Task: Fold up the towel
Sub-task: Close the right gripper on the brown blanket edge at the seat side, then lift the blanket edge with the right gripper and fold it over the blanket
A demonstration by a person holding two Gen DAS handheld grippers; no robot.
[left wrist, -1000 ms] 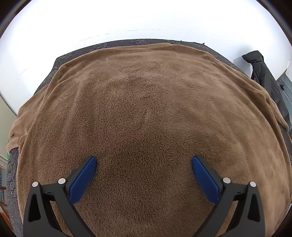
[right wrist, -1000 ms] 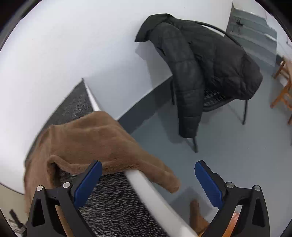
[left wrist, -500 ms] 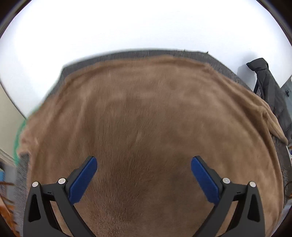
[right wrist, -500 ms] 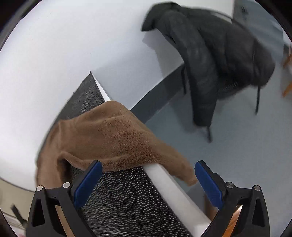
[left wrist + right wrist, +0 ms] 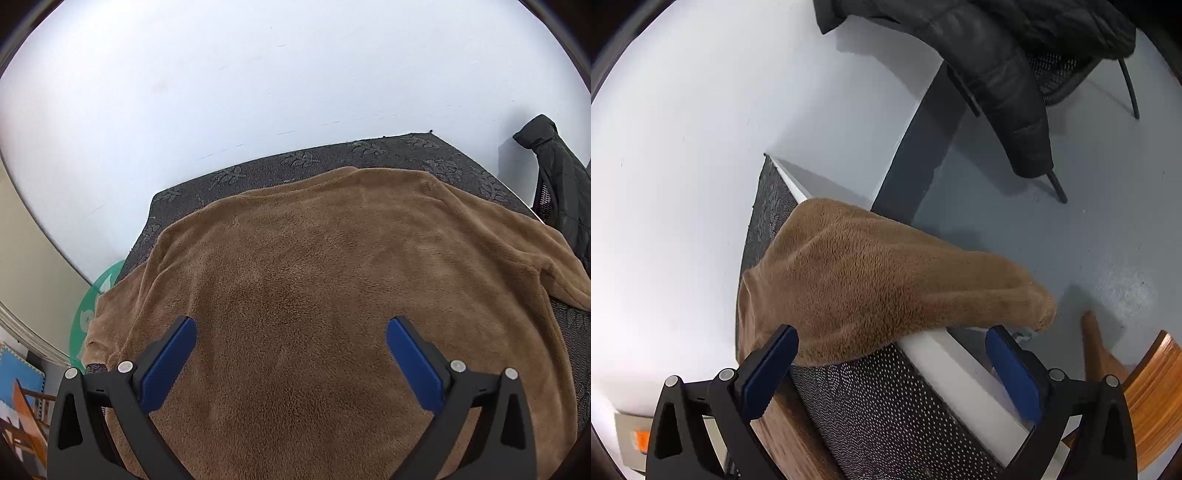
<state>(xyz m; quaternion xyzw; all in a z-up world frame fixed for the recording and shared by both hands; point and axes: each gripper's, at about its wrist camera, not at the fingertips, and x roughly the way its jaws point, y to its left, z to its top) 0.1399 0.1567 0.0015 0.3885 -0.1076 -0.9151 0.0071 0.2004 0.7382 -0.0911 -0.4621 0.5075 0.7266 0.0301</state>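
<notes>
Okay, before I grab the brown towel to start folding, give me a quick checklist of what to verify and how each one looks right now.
1. Left gripper open: ok.
2. Right gripper open: ok.
3. Fluffy brown towel spread on the dark patterned table: ok.
4. Towel fully on the table: not ok, a corner droops over the white table edge.
5. Right gripper lined up with that corner: ok.
6. Towel's near edge: cannot tell.

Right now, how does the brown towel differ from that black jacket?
The towel is brown and fluffy; the jacket is black and quilted. The towel lies spread over the dark patterned table, one corner hanging off its edge; the jacket is draped over a chair. Neither is held by a claw.
</notes>
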